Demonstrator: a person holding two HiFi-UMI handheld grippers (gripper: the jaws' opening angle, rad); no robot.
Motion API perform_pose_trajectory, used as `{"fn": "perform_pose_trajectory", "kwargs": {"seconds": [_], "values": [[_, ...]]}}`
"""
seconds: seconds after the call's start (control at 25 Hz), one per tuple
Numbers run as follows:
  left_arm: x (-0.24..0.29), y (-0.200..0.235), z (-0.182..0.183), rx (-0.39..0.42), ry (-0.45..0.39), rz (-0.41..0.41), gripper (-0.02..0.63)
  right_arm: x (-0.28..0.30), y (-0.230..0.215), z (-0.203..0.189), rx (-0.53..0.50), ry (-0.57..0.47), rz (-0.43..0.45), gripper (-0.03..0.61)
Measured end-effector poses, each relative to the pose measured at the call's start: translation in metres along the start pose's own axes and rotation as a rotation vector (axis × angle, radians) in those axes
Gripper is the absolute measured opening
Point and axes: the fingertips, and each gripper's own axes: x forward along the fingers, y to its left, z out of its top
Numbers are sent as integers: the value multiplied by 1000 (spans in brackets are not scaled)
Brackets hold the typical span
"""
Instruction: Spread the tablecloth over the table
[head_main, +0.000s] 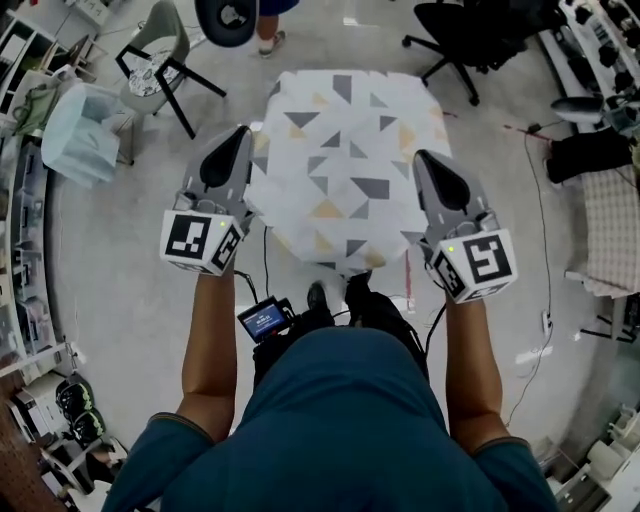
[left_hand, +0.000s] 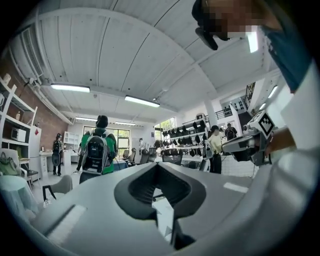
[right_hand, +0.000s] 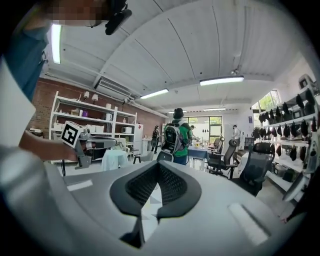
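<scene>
The tablecloth (head_main: 345, 150), white with grey and yellow triangles, is lifted in the air and stretches away from me between both grippers. Whatever is under it is hidden. My left gripper (head_main: 238, 140) is shut on the cloth's near left edge. My right gripper (head_main: 428, 162) is shut on its near right edge. The near hem sags between them (head_main: 340, 262). In the left gripper view a strip of cloth (left_hand: 165, 220) sits pinched in the jaws (left_hand: 161, 197), with the right gripper (left_hand: 245, 145) off to the side. The right gripper view shows the same pinch (right_hand: 156, 192) on the cloth (right_hand: 147, 220).
A grey chair (head_main: 160, 50) and a pale blue covered seat (head_main: 85, 130) stand at far left. A black office chair (head_main: 470, 30) is at far right. Cables cross the floor at right (head_main: 540, 250). A person with a backpack (right_hand: 175, 137) stands ahead, beside shelves (right_hand: 85, 120).
</scene>
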Motion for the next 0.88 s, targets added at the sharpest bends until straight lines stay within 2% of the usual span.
{"fn": "perform_pose_trajectory", "kwargs": {"seconds": [0.16, 0.28, 0.48, 0.88], "values": [[-18, -16, 48, 93, -58, -53, 0, -26, 20, 41, -18, -45, 3, 8], [-32, -25, 69, 148, -70, -79, 0, -45, 26, 62, -28, -79, -10, 8], [-50, -28, 86, 144, -115, -82, 0, -68, 29, 76, -43, -101, -36, 8], [-71, -30, 87, 127, -121, -65, 0, -90, 34, 83, -57, -115, -59, 8]]}}
